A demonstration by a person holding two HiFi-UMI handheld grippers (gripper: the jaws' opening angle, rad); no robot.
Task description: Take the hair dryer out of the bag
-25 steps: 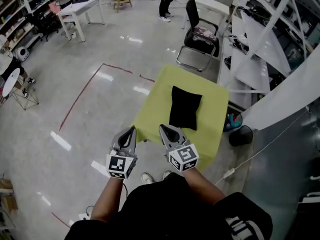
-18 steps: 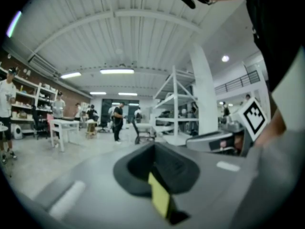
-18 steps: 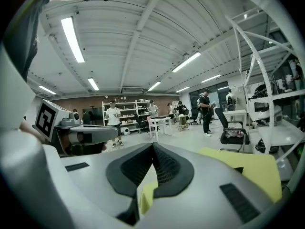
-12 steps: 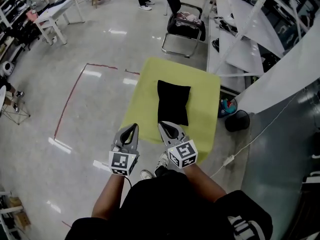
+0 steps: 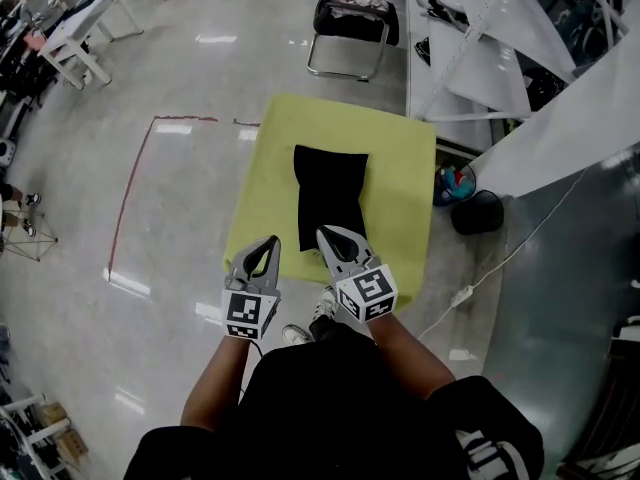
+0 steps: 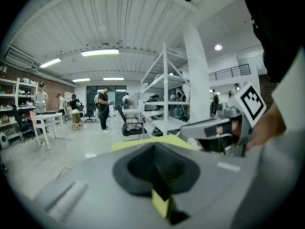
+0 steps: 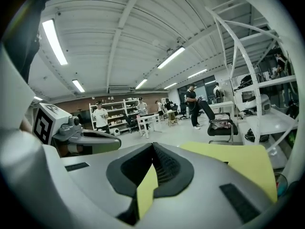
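at the far left of the head view a red tape line (image 5: 128,193) is seen on the glossy grey floor (image 5: 60,348), and a white desk (image 5: 72,28) stands near the top corner. the left gripper (image 5: 268,241) is held out in front of the person, with its marker cube turned toward the camera and its tip seen over the near edge of the yellow-green table (image 5: 400,168). in the left gripper view its jaws are seen pressed together, with nothing caught between them.

the black bag (image 5: 330,193) is laid flat on the middle of that table, its long side running away from the person. the hair dryer itself cannot be made out. a black chair (image 5: 350,18) is placed beyond the far edge of the table.

the right gripper (image 5: 325,232) is held just beside the left one, its tip seen over the near end of the bag; whether the bag is touched cannot be told. in the right gripper view its jaws are likewise seen closed together and empty.

further right, a round black bin (image 5: 478,211) is set on the floor beside the table, a white cable (image 5: 490,268) is trailed past it, and white shelving (image 5: 480,58) is ranged along the wall.
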